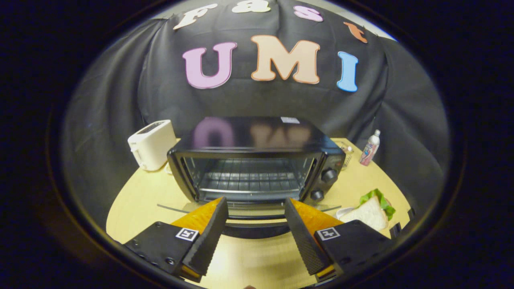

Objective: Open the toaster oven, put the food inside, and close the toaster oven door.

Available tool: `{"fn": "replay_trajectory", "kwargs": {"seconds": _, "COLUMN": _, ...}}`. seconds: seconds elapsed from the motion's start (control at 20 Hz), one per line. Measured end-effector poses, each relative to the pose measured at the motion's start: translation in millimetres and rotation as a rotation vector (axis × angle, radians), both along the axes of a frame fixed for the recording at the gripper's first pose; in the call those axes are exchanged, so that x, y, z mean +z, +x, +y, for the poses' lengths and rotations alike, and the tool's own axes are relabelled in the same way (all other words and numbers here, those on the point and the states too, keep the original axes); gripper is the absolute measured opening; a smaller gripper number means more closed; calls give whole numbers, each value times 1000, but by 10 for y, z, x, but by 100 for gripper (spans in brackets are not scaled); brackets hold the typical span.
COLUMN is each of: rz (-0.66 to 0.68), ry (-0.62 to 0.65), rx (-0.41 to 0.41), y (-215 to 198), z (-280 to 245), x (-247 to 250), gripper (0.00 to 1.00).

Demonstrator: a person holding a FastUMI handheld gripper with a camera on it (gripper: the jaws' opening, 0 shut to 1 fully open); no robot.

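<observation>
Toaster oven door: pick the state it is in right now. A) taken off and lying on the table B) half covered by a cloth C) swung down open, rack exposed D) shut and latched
C: the toaster oven has its glass door folded down flat just ahead of the open gripper, and the wire rack inside shows bare.

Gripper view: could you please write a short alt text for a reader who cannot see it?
A black toaster oven stands on a light wooden table with its glass door folded down and its wire rack bare, just ahead of the open gripper. A sandwich with lettuce lies to the right, a white toaster stands at the back left, and a small bottle at the back right.
</observation>
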State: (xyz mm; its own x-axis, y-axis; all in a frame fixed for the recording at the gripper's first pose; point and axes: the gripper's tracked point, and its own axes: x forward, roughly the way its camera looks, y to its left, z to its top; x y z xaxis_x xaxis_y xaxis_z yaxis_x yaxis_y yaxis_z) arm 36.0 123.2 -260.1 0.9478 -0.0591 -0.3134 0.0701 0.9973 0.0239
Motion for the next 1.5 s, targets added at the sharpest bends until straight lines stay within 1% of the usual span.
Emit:
{"fn": "replay_trajectory", "kwargs": {"seconds": 0.2, "rz": 117, "ry": -23, "rx": 14, "y": -5, "z": 8, "x": -442, "gripper": 91}}
{"fn": "replay_trajectory", "kwargs": {"seconds": 0.45, "rz": 142, "ry": 33, "rx": 53, "y": 93, "z": 2, "x": -749, "gripper": 91}}
{"fn": "replay_trajectory", "kwargs": {"seconds": 0.55, "rz": 166, "ry": 26, "rx": 77, "y": 114, "z": -1, "x": -875, "gripper": 91}}
{"fn": "replay_trajectory", "kwargs": {"seconds": 0.7, "rz": 246, "ry": -1, "rx": 112, "y": 124, "z": -9, "x": -1175, "gripper": 91}}
{"fn": "replay_trajectory", "kwargs": {"seconds": 0.75, "rz": 244, "ry": 17, "rx": 130, "y": 134, "z": 11, "x": -1191, "gripper": 91}}
{"fn": "replay_trajectory", "kwargs": {"seconds": 0.8, "rz": 209, "ry": 39, "rx": 127, "y": 202, "z": 1, "x": -1163, "gripper": 91}}
{"fn": "replay_trajectory", "kwargs": {"seconds": 0.95, "rz": 207, "ry": 42, "rx": 138, "y": 209, "z": -54, "x": -1161, "gripper": 90}}
{"fn": "replay_trajectory", "kwargs": {"seconds": 1.15, "rz": 278, "ry": 20, "rx": 184, "y": 83, "z": -123, "x": -1163, "gripper": 88}}
{"fn": "replay_trajectory", "kwargs": {"seconds": 1.25, "rz": 300, "ry": 6, "rx": 179, "y": -3, "z": -248, "x": -1137, "gripper": 87}}
{"fn": "replay_trajectory", "kwargs": {"seconds": 1.4, "rz": 293, "ry": -38, "rx": 154, "y": -105, "z": -577, "x": -959, "gripper": 86}}
{"fn": "replay_trajectory", "kwargs": {"seconds": 1.5, "rz": 286, "ry": -49, "rx": 109, "y": -124, "z": -874, "x": -839, "gripper": 86}}
